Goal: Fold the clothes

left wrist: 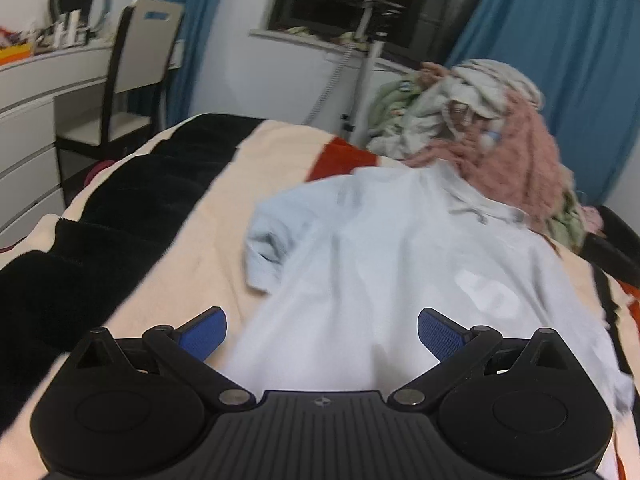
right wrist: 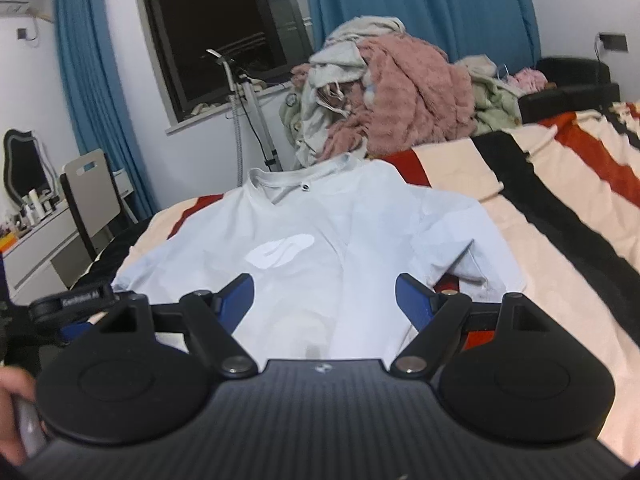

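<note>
both tools spread wide above a pale blue t-shirt on the bed

the left tool [left wrist: 322, 334] has its 2 blue-padded fingers [left wrist: 206, 334] spread far apart, with nothing between them. it hovers over the lower part of the t-shirt [left wrist: 380, 264]; whether the pads touch the cloth cannot be told. it points along the shirt toward the collar end, level and low over the bed.

the right tool [right wrist: 324, 300] is spread just as wide, its blue pads [right wrist: 240, 300] on either side of the shirt's lower middle, gripping nothing. it is aimed straight up the garment's length toward the neckline. in the right wrist view the left tool [right wrist: 72, 308] shows at the left edge, low beside the shirt's hem corner, and part of a hand [right wrist: 14, 412] appears at the bottom left corner, wrapped around a grey handle.

the t-shirt [right wrist: 320, 240] lies spread front-up on the striped blanket [right wrist: 560, 220] of the bed, collar away from the tools, a white logo [right wrist: 280, 254] on its chest. 1 sleeve is creased and partly turned under on the right side; the other sleeve [left wrist: 266, 248] is bunched in the left wrist view.

beyond the collar sits a heap of clothes [right wrist: 400, 100], with a fluffy pink piece on top and grey and green items around it. blue curtains [right wrist: 420, 8], a dark window [right wrist: 224, 32], a chair [left wrist: 140, 68] and a white worktop [left wrist: 48, 76] stand behind.
</note>
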A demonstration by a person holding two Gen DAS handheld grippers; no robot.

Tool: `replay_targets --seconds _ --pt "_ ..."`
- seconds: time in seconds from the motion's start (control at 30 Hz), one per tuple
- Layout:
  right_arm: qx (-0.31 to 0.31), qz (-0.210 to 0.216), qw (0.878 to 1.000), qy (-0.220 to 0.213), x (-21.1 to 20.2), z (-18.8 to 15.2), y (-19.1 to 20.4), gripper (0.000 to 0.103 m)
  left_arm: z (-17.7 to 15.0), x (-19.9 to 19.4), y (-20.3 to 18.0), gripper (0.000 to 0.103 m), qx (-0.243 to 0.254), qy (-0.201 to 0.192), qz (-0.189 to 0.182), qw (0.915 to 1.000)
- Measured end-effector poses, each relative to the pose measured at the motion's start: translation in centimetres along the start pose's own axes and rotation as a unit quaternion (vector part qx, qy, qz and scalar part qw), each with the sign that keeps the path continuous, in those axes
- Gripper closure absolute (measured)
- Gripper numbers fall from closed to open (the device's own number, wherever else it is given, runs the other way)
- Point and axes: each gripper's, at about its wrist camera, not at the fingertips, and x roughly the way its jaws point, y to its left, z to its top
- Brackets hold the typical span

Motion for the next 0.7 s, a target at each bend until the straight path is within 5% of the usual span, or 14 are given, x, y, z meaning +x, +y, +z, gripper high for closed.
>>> replay_targets --seconds 0.53,0.63,0.7 --pt "0.05 -0.021 0.998 0.036 6.2 -0.3 -2.8 0.024 5.9 11.0 5.4 0.003 -0.136 -0.037 0.017 0.9898" --pt "0.055 -0.022 0.998 0.037 6.9 -0.3 -2.9 0.024 6.5 11.7 5.1 0.026 -0.123 -0.05 0.039 0.9905" --pt "0.059 -0.022 0.997 0.039 7.2 -0.4 -3.1 0.024 7.0 12.1 4.3 0.07 -0.086 -0.048 0.053 0.9938"
